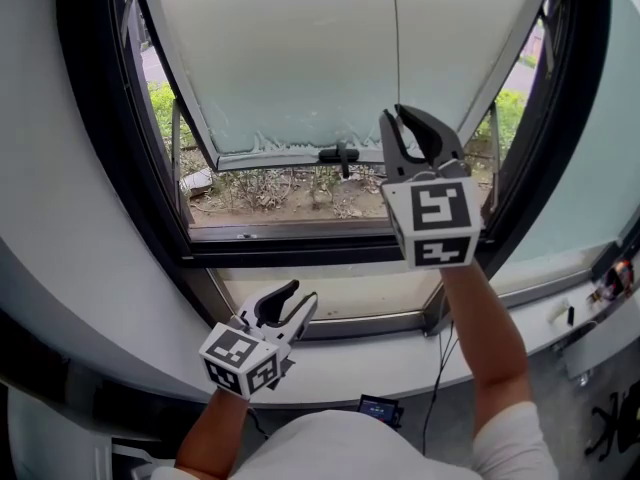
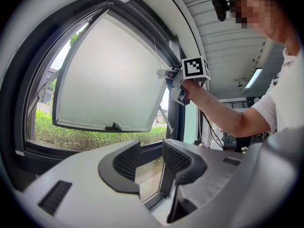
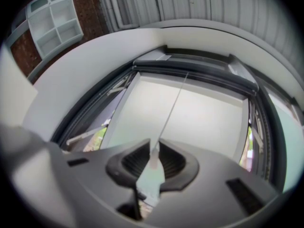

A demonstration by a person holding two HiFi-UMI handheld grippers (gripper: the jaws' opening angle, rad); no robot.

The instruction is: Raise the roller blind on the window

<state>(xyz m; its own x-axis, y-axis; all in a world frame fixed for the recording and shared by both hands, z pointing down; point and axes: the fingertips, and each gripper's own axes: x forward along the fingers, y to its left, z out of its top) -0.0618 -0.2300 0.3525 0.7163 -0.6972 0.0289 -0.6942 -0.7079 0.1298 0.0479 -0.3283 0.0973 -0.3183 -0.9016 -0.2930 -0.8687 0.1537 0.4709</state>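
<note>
A thin pull cord (image 1: 396, 38) hangs down in front of the frosted window pane (image 1: 290, 58). My right gripper (image 1: 412, 126) is raised in front of the pane and shut on the cord's lower end. In the right gripper view the cord (image 3: 173, 106) runs from the top of the window frame into the right gripper (image 3: 153, 160), where a pale pull piece (image 3: 154, 164) sits between the pads. My left gripper (image 1: 297, 298) stays low by the sill, open and holding nothing. The left gripper view shows its own jaws (image 2: 152, 158) apart and the right gripper (image 2: 167, 75) up at the window. I cannot make out the blind's fabric.
The frosted sash is tilted outward, with a dark handle (image 1: 340, 155) on its lower edge and grass outside below it. A white curved sill (image 1: 380, 353) runs under the dark frame. A black cable (image 1: 440, 368) hangs below the sill near a small device (image 1: 380, 408).
</note>
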